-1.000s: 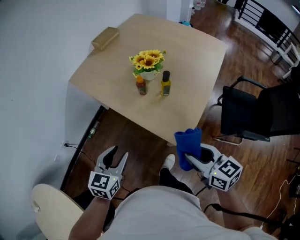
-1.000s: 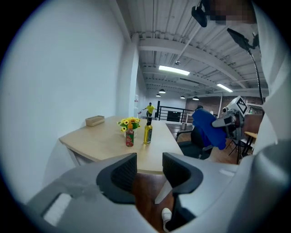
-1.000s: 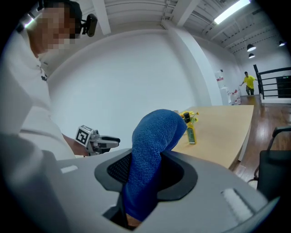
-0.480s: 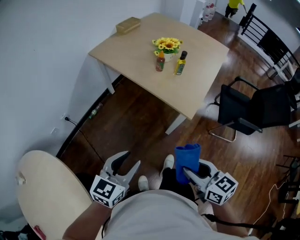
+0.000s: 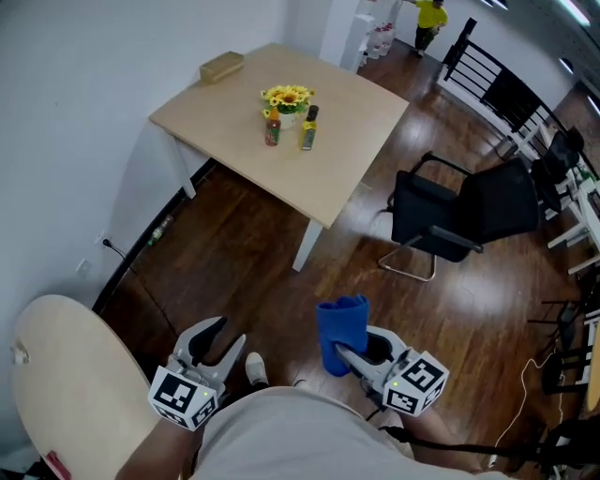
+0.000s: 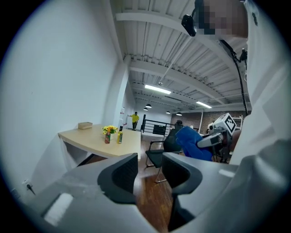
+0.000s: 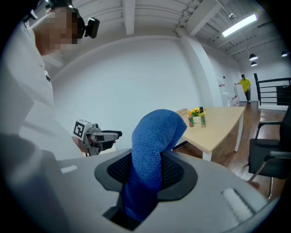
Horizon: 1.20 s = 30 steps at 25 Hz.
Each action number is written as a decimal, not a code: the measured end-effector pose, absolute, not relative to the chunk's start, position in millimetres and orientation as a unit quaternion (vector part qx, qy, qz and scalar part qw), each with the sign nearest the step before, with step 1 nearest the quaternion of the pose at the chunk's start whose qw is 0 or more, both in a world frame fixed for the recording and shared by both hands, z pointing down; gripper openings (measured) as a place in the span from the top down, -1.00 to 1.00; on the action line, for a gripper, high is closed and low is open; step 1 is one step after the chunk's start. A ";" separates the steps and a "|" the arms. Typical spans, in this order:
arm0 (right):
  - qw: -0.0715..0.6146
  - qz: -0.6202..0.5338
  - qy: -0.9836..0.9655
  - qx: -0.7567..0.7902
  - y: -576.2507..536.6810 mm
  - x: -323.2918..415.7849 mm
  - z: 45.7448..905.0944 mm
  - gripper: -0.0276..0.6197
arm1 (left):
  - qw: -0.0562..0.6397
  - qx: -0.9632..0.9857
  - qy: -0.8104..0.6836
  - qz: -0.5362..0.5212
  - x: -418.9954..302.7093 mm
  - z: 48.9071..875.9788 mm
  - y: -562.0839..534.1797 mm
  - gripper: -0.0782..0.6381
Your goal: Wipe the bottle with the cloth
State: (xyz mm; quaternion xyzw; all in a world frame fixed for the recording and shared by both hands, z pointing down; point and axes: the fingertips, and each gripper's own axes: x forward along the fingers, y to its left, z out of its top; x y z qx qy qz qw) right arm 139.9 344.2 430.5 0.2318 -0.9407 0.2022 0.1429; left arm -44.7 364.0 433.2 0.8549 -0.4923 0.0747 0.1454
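Observation:
Two small bottles stand on the wooden table (image 5: 343, 122) far ahead: a red one (image 5: 272, 128) and a yellow-green one (image 5: 307, 129), beside a pot of sunflowers (image 5: 289, 99). Both bottles also show small in the left gripper view, red (image 6: 107, 137) and yellow-green (image 6: 119, 137). My right gripper (image 5: 345, 353) is shut on a blue cloth (image 5: 339, 332) that stands up between its jaws, the cloth (image 7: 152, 154) filling the right gripper view. My left gripper (image 5: 217, 338) is open and holds nothing; it hangs low, over the floor, well short of the table.
A black office chair (image 5: 466, 217) stands right of the table. A tan box (image 5: 221, 67) lies on the table's far corner. A round pale chair back (image 5: 66, 384) is at my left. A person in yellow (image 5: 430, 16) stands far off by a black railing (image 5: 497, 92).
The view has pulled back and turned: the table and bottles now sit farther off and to the upper left. Both grippers keep their states, the cloth still held in the right one.

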 end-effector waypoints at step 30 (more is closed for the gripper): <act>0.124 0.193 -0.953 0.200 428.3 195.5 421.8 0.45 | 0.162 0.869 -0.464 0.062 63.9 406.0 435.7 0.29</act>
